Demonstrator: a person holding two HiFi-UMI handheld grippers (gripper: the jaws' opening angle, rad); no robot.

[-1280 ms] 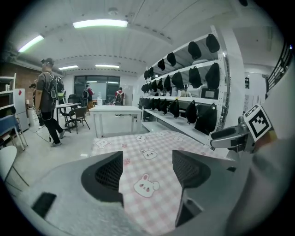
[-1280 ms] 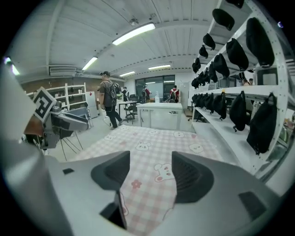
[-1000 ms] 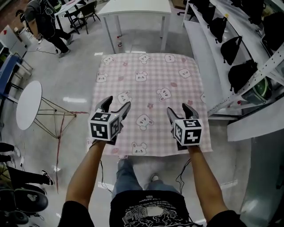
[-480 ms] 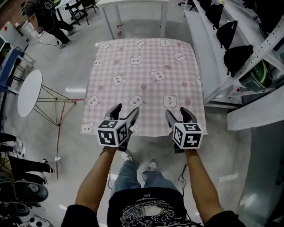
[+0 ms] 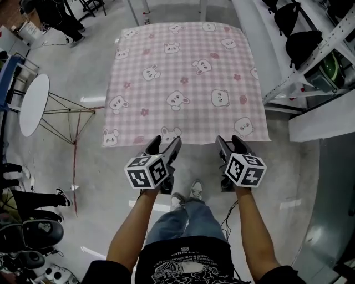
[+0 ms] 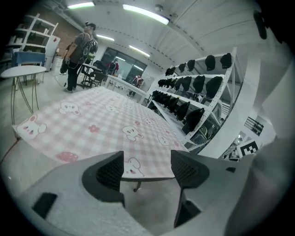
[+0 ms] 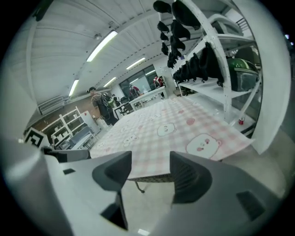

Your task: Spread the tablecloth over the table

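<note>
The pink checked tablecloth [image 5: 183,83] with bear prints lies flat over the table and covers the whole top. My left gripper [image 5: 165,143] hovers at the cloth's near edge, left of centre. Its jaws are closing with nothing between them. My right gripper [image 5: 229,140] hovers at the same edge further right, jaws also closing on nothing. In the left gripper view the tablecloth [image 6: 101,120] stretches away beyond the left gripper [image 6: 146,168], its near hem just ahead of the fingertips. The right gripper view shows the tablecloth [image 7: 170,122] the same way past the right gripper [image 7: 150,173].
A round white side table [image 5: 34,105] on thin legs stands to the left. White shelving [image 5: 299,41] with black bags runs along the right side. A person [image 5: 55,14] stands at the far left. The wearer's legs [image 5: 186,216] are right below the grippers.
Both grippers drew back from over the cloth's near part to just off its near edge and sank lower. The cloth stays flat on the table.
</note>
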